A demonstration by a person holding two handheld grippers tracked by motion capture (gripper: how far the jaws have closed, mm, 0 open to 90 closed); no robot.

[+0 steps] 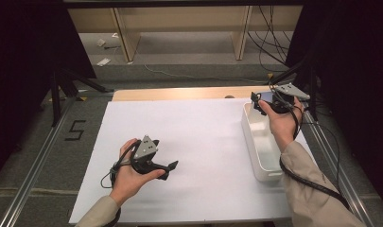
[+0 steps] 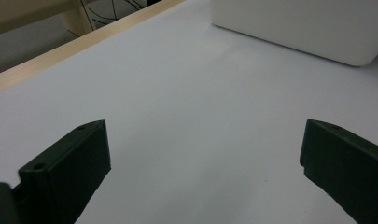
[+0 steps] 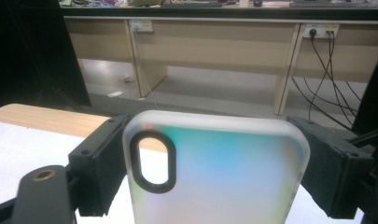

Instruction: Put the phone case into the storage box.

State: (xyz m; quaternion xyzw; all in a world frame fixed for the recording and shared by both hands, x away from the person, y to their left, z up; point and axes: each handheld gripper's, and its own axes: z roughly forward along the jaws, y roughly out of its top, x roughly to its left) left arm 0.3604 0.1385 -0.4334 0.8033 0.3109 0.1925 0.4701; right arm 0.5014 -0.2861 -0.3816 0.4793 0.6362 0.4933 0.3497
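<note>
My right gripper (image 1: 261, 102) hangs over the far end of the white bin (image 1: 248, 128), at the table's right side. It is shut on a phone case (image 3: 214, 177), a frosted shell with a pale blue-green sheen and an oval camera cutout; the pads of the right gripper (image 3: 207, 122) press on its two long edges. The case (image 1: 265, 97) shows as a small dark shape above the bin. My left gripper (image 1: 169, 170) rests low over the white sheet (image 1: 194, 137) at front left, pointing right. The left gripper (image 2: 205, 128) is open with nothing between its black fingers (image 2: 74, 158).
The bin's rounded wall (image 2: 298, 28) stands ahead of the left gripper. A wooden table edge (image 1: 179, 93) runs along the back. Tripod legs (image 1: 61, 85) stand at far left, cables (image 1: 274, 42) hang at far right, and desks (image 3: 214, 42) lie beyond.
</note>
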